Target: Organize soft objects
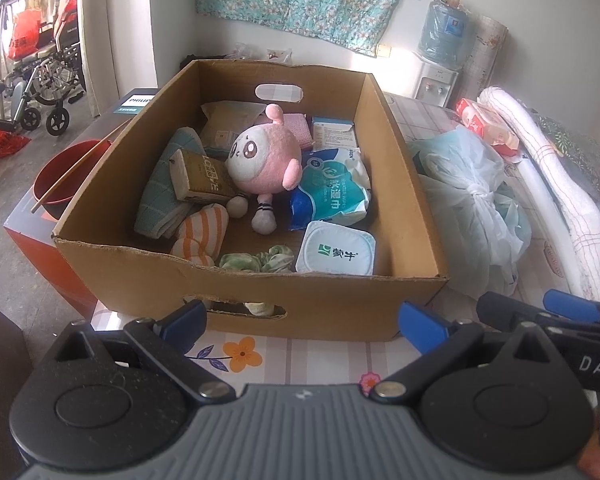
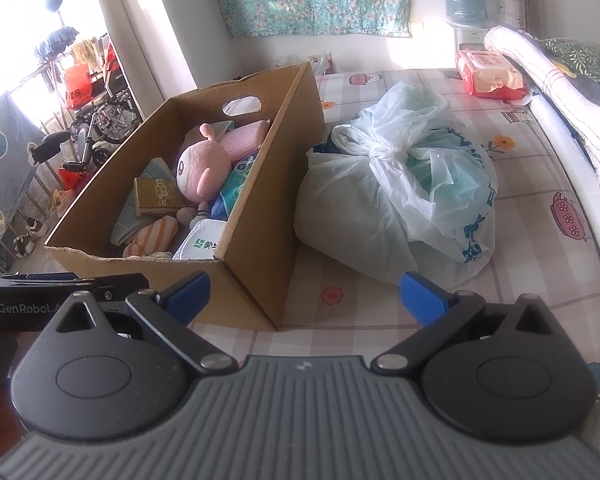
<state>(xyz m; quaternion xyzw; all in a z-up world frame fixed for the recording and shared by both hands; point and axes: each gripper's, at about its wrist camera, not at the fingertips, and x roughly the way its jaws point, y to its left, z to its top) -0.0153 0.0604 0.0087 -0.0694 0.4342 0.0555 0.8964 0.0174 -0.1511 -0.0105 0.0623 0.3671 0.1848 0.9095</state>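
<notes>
1. Here, the left gripper (image 1: pixel 302 320) is seen with its blue-padded fingers (image 1: pixel 422 326) spread wide and nothing held between them.
2. The right gripper (image 2: pixel 304 298) is likewise spread wide and empty, its fingers framing the near corner of the cardboard box (image 2: pixel 256 292) and a strip of patterned bedsheet (image 2: pixel 380 312).
3. Just beyond the left gripper's jaws, the near wall of the cardboard box (image 1: pixel 260 292) is faced, with a hand-hole cut into it.
4. Inside the box, a pink plush toy (image 1: pixel 264 160) is laid near the middle, well ahead of the left jaws and not touched by them.
5. To the toy's left, a folded teal towel (image 1: pixel 160 196) is found with a small tan carton (image 1: pixel 200 176) resting on it; an orange-striped soft item (image 1: pixel 200 236) and a green scrunchie (image 1: pixel 260 262) lie against the near wall.
6. To the toy's right, a wet-wipes pack (image 1: pixel 332 196) and a white yogurt tub (image 1: pixel 336 252) are packed.
7. Beside the box on the right, a knotted plastic bag (image 2: pixel 400 192) is set on the bedsheet, ahead of the right jaws and apart from them.
8. Farther back, a red tissue pack (image 2: pixel 488 74) is seen beside a rolled blanket (image 2: pixel 540 68).
</notes>
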